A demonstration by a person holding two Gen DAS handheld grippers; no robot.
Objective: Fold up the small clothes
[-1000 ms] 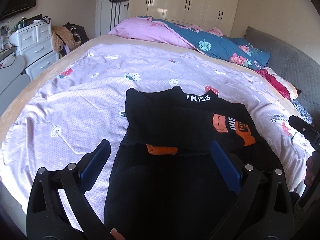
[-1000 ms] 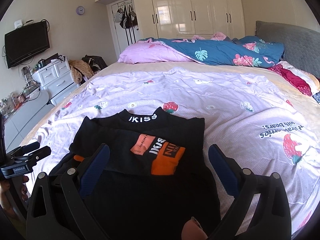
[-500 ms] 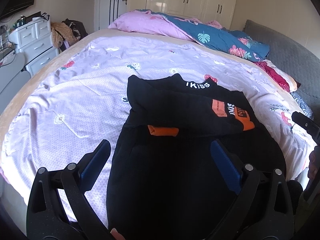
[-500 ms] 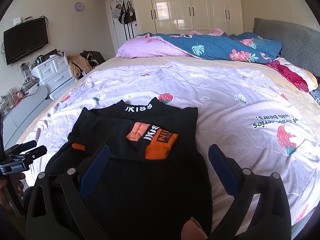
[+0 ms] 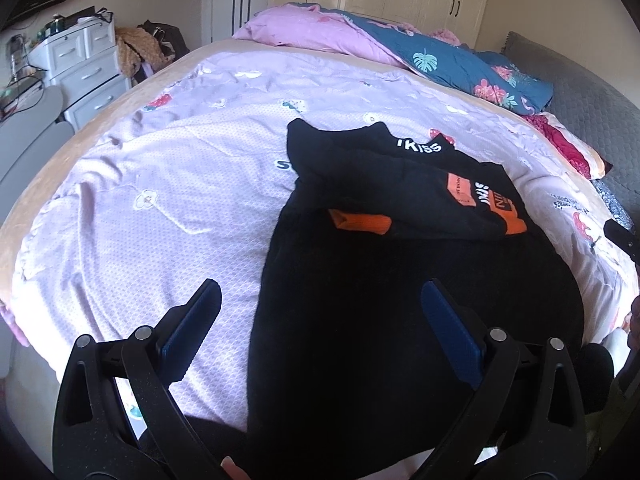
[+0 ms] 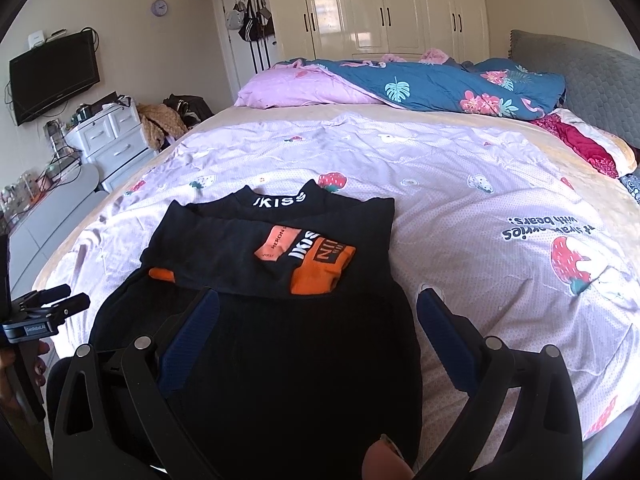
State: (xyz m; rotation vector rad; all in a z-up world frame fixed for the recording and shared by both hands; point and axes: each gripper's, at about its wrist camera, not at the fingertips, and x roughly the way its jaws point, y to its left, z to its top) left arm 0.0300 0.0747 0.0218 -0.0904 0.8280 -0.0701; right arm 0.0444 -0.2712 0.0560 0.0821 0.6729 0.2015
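Both grippers have drawn back toward the hem — left gripper (image 5: 320, 312) and right gripper (image 6: 318, 320) unclenched, empty, over the black garment (image 6: 280, 344) at six o'clock on the bed (image 6: 460, 208) — advise pinching both hem corners evenly.

"KISS" on black garment (image 6: 276, 280) collar, "with bears:" on bedspread (image 6: 460, 184)

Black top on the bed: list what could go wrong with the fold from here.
1. The black top hangs its lower part over the edge of the bed. A pull on one side only might slide it off.
2. Both sleeves lie folded across the chest, loose, orange cuffs exposed. Lifting the hem could shake them open.
3. The left tongs and right tongs are open and hold nothing. A shallow pinch may catch just one layer.
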